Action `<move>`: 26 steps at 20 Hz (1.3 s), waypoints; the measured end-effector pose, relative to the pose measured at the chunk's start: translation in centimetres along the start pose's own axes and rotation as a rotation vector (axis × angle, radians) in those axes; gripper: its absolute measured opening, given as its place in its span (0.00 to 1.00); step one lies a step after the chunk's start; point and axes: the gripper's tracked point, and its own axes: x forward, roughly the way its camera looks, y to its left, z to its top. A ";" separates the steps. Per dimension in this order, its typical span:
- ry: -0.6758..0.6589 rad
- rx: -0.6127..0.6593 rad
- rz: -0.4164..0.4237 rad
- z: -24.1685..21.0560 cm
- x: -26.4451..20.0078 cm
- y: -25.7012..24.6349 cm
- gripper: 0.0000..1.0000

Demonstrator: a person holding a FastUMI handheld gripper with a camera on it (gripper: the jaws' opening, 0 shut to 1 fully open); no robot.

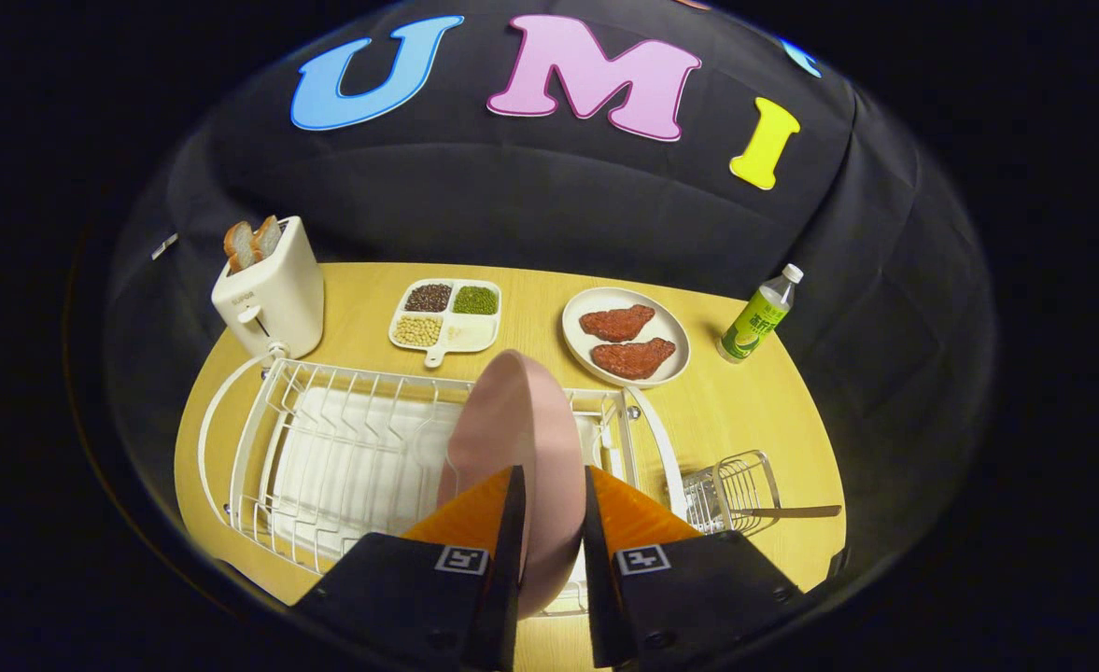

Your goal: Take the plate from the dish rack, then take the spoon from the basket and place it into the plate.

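A pink plate (516, 420) stands on edge between my fingers, over the right part of the white wire dish rack (325, 457). My gripper (549, 481) is shut on the plate's rim, one finger on each face. Whether the plate's lower edge rests in the rack is hidden by the fingers. To the right of the rack lies a small wire basket (726, 490) on its side, with a spoon (796, 511) whose handle sticks out toward the table's right edge.
On the wooden table (530, 289) beyond the rack stand a white toaster (274, 294) with bread slices, a divided tray of beans (446, 315), a plate with two meat pieces (626, 338) and a green-labelled bottle (759, 317).
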 end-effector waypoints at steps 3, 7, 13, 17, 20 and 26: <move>-0.022 0.021 -0.053 0.3 -0.1 -0.5 0.28; -0.069 -0.028 -0.086 1.5 -0.5 0.0 0.24; -0.245 -0.266 -0.164 5.2 -1.7 1.5 0.20; -0.279 -0.290 -0.130 6.1 -2.0 2.9 0.19; -0.282 -0.287 -0.144 6.5 -2.1 1.2 0.19; -0.305 -0.279 -0.127 7.1 -2.8 0.8 0.17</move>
